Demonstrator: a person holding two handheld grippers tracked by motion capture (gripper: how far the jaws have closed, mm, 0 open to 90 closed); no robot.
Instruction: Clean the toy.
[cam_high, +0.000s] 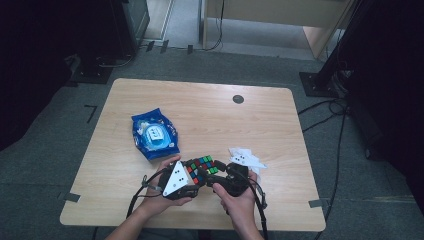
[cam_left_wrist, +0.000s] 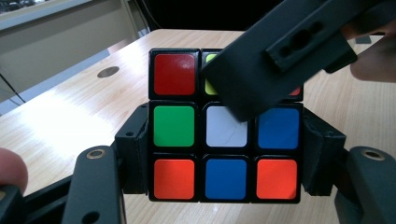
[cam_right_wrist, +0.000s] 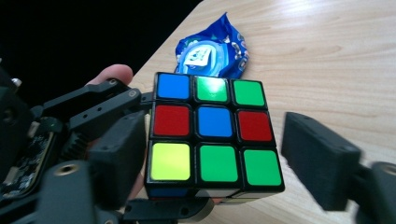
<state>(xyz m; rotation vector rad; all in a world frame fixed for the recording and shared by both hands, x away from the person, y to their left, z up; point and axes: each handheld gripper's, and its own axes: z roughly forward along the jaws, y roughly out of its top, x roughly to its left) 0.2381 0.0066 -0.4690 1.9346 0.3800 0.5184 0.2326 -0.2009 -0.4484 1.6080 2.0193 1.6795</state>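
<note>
Hands hold two grippers low over the counter's (cam_high: 150, 95) near edge, the left gripper's (cam_left_wrist: 224, 154) fingers clamped on a colour cube's (cam_left_wrist: 224, 140) sides to steady it, while the right gripper's (cam_right_wrist: 212, 154) fingers stand apart around its top layer, apparently for a twist.

Dim surroundings; glare on tabletop

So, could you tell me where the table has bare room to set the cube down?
The far half of the table, beyond the blue packet, is bare apart from the round grommet, and so is the right side past the crumpled white paper. The near middle is crowded: both grippers flank the cube.
</note>
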